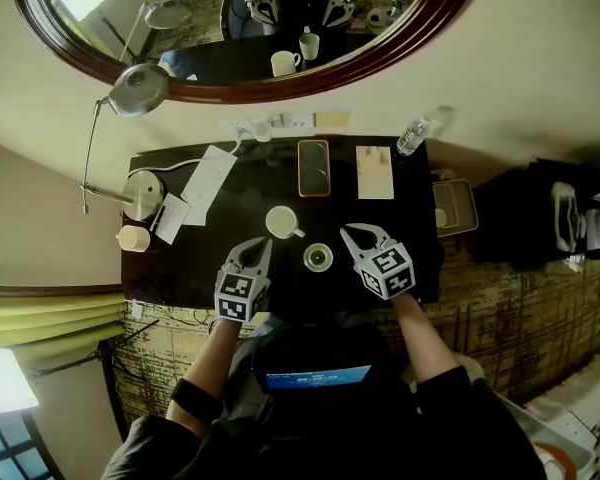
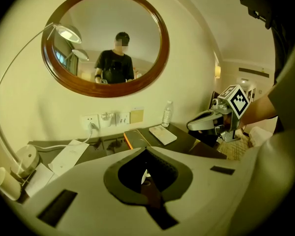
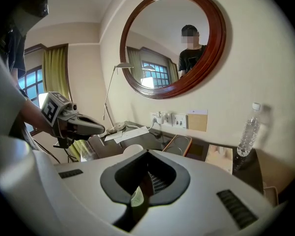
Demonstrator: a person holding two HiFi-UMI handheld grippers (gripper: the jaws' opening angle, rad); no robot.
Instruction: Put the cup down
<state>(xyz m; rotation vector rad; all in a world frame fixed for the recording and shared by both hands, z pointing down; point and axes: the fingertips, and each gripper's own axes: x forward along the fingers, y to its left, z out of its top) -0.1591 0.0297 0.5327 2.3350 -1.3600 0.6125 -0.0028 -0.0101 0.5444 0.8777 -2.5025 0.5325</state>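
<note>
Cup (image 1: 282, 222) stands upright on the dark desk (image 1: 180, 268), its handle turned toward the right gripper (image 1: 352, 234), so the putting-down looks already done. The left gripper (image 1: 260, 250) hovers just beside the cup without touching it, and both grippers have their jaws closed on nothing. A small dish (image 1: 318, 258) sits between the two grippers, and holding them low and apart on either side probably keeps them from knocking cup or dish.

One overhead, two low; shared desk (image 1: 185, 268)
</note>
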